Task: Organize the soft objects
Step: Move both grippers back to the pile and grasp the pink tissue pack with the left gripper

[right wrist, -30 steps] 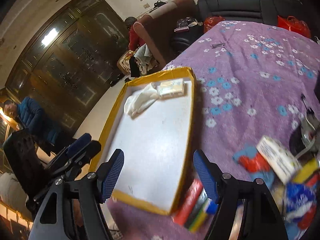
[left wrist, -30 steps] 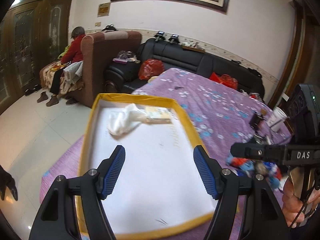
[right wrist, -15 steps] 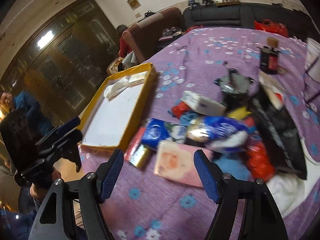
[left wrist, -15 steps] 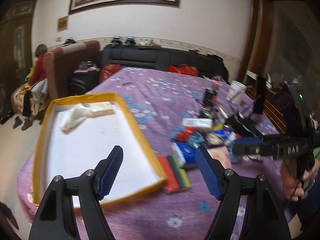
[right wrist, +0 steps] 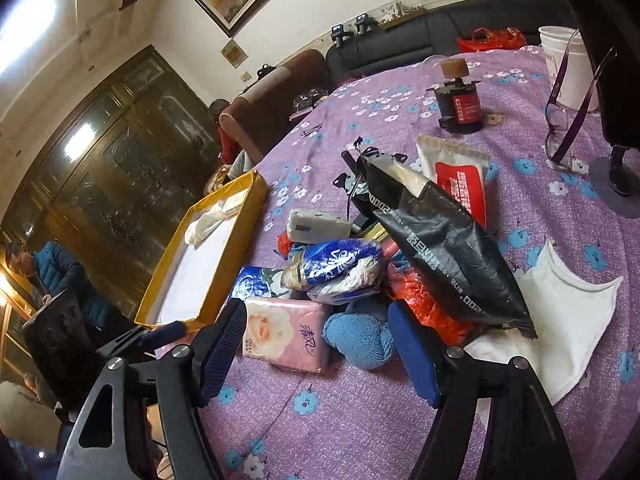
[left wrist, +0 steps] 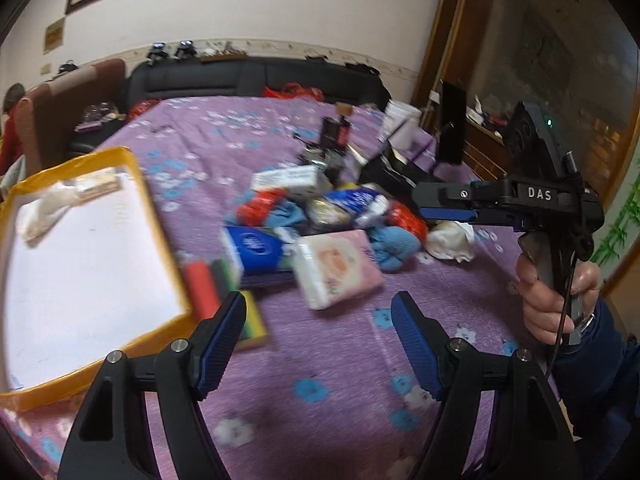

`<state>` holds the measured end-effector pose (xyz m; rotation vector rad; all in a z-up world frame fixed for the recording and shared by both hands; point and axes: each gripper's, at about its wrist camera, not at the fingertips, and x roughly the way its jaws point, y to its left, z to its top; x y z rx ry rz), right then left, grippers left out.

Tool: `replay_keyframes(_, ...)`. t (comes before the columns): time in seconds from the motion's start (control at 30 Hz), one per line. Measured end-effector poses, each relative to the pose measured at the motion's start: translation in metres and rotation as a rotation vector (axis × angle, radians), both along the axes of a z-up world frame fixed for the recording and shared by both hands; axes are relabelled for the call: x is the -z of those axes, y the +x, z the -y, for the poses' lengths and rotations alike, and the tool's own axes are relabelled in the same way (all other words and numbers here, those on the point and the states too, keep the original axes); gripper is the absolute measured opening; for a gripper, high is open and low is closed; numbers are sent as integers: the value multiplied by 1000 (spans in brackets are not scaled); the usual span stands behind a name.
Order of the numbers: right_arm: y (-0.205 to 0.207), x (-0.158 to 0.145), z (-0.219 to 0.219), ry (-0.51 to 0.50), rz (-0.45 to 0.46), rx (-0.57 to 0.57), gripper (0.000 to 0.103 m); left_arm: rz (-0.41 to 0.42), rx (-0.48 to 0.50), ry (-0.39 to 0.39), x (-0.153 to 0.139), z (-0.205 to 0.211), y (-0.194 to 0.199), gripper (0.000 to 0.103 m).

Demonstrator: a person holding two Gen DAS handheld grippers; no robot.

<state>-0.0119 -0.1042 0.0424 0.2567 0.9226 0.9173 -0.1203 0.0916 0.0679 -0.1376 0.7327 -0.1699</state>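
Both the left gripper and right gripper hang spread wide (nothing held) above the pink tissue pack

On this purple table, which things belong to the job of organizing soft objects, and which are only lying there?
For the job:
- yellow tray
- pink tissue pack
- blue tissue pack
- blue knitted piece
- white cloth
- striped sponges

Only lying there:
- black snack bag
- small motor
- purple glasses
- white cup
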Motion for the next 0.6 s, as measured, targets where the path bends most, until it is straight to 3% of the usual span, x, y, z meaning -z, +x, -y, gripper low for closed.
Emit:
replay_keyframes(0.1,1,1,1,22,-22,-1,78,1,51,29,-1,17,17,78)
replay_keyframes(0.2,3,0,7,40,-22,18,79,6,92,102,-2,33,40,85)
replay_keyframes(0.33,6,1,15,57,-31,40,82,-14,120,211,7,49,71,85)
replay_keyframes(0.47,8,3,16,55,-48,42,82,-130,190,194,30,56,78,85)
replay_keyframes(0.6,10,9,12,32,-72,39,82,-150,248,210,36,67,61,85)
